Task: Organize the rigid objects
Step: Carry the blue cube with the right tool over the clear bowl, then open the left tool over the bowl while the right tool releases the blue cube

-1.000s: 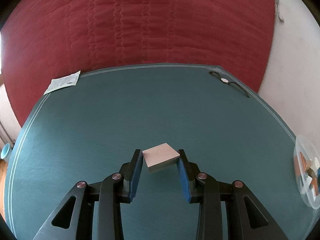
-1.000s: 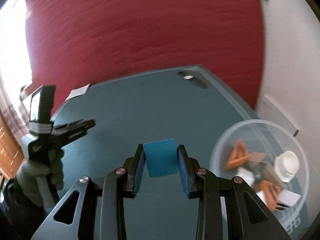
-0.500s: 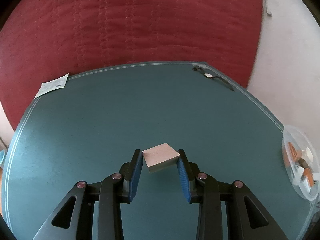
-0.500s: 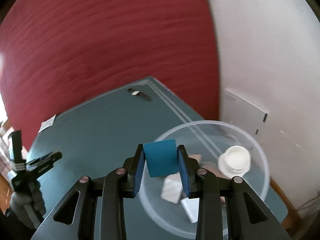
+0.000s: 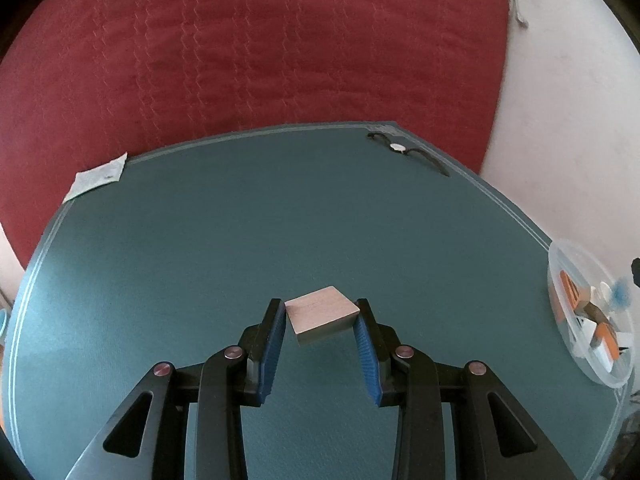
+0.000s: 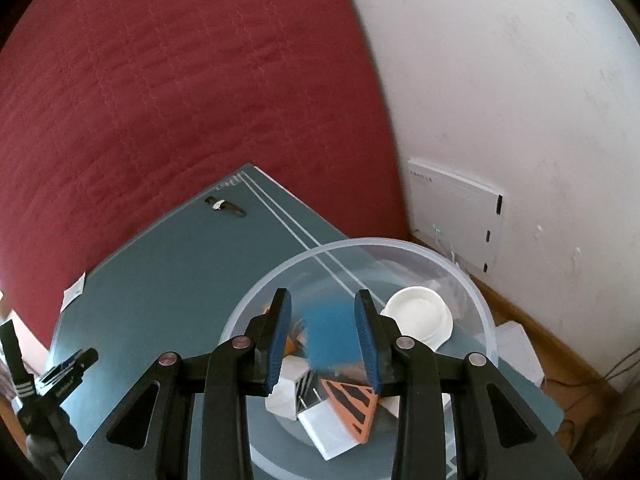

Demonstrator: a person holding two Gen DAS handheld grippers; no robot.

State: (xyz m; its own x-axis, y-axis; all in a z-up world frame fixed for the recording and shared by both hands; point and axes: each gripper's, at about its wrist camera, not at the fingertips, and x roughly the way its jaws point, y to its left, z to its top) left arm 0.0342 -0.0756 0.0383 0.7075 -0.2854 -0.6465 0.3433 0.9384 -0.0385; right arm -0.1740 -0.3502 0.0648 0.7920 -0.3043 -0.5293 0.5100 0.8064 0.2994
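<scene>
From the left wrist, our left gripper (image 5: pixel 320 320) is clamped on the wooden block (image 5: pixel 322 312); the clear bowl (image 5: pixel 560 256) sits far to its right. From the right wrist, our right gripper (image 6: pixel 320 332) grips a blurred blue block (image 6: pixel 328 336) directly over the bowl (image 6: pixel 472 280); we judge release comes next, so the jaws must part.

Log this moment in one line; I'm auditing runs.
left gripper: holds wooden block | right gripper: over clear bowl, blue block blurred between jaws
</scene>
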